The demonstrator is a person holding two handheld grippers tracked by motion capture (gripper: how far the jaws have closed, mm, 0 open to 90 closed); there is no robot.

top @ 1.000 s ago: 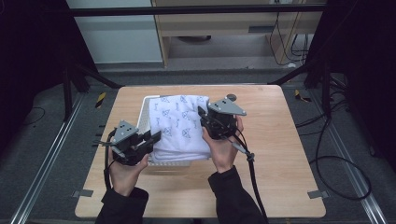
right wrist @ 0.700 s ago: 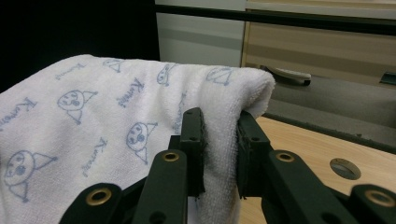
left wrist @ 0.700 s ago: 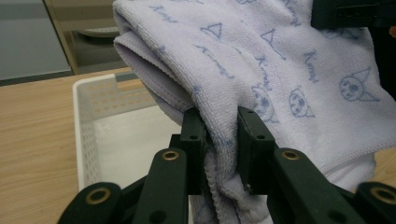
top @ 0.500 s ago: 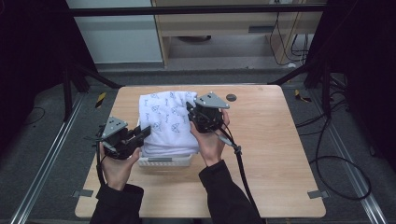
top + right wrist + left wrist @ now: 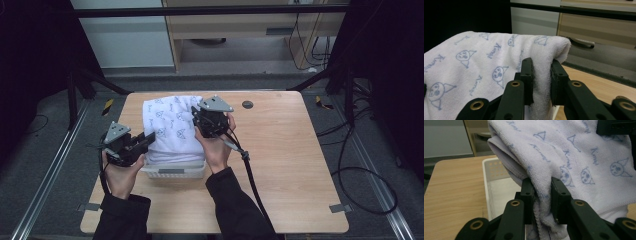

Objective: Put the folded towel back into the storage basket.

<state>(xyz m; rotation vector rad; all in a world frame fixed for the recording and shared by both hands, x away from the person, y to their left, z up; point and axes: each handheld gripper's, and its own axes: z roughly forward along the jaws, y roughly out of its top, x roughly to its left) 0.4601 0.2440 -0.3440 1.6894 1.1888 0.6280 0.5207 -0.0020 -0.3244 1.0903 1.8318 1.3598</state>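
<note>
Both claws grasping a printed towel point(image 5: 172, 127) above a white basket point(image 5: 175, 171).
Left claw point(image 5: 541, 192) and right claw point(image 5: 541, 75) each pinch an edge; the towel hides most of the basket.

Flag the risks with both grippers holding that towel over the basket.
1. The left gripper pinches only a bunched edge of the towel; it could slip out.
2. The towel hangs beyond the basket rim, so it may snag or miss on lowering.
3. The light basket could shift if the right gripper pulls sideways.
</note>
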